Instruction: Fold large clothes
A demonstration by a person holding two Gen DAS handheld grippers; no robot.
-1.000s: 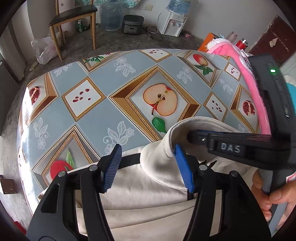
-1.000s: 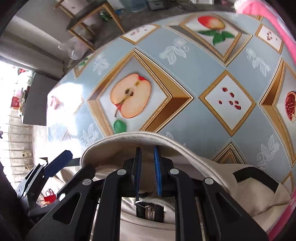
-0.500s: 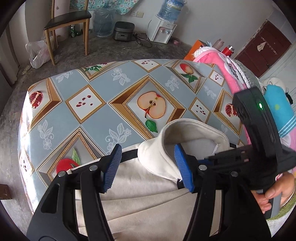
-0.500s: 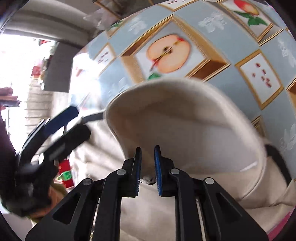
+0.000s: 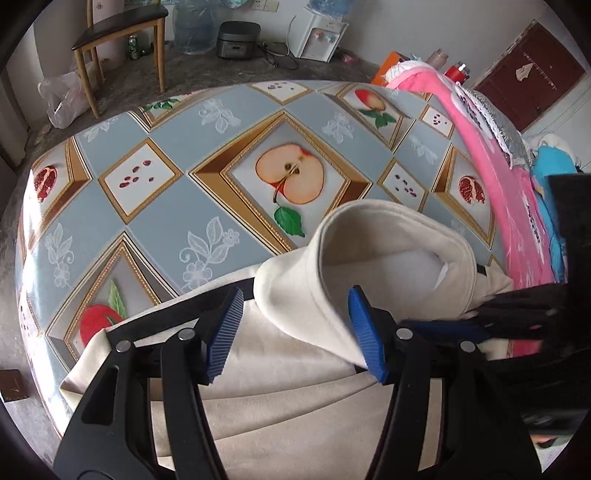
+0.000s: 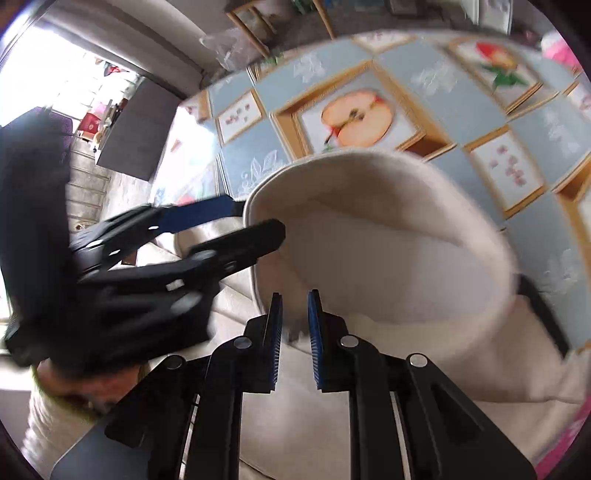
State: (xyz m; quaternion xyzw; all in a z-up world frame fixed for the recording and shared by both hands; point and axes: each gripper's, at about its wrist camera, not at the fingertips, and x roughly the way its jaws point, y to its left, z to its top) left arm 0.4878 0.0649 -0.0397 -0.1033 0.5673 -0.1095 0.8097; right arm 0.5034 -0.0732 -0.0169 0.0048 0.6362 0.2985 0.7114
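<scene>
Left cam: my table point(image 5: 207, 221) has a fruit-print cloth, chair point(image 5: 118, 33) behind. Left gripper point(image 5: 295, 332) gapes wide over the cream jacket point(image 5: 295, 398), holding nothing. Right cam: right gripper point(image 6: 294, 332) nearly closed, pinching the collar point(image 6: 388, 258).

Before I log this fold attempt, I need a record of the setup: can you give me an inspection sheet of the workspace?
Surface: table under a fruit-print cloth.
Job's things: cream jacket at the near edge, collar standing up and open.
Clutter: pink garment along the right side.
Grippers: left gripper open over the jacket; right gripper nearly closed on the collar's near rim.
Cables: cord on the floor by the cooker.
Surroundings: chair, water jug, plastic bag.
</scene>
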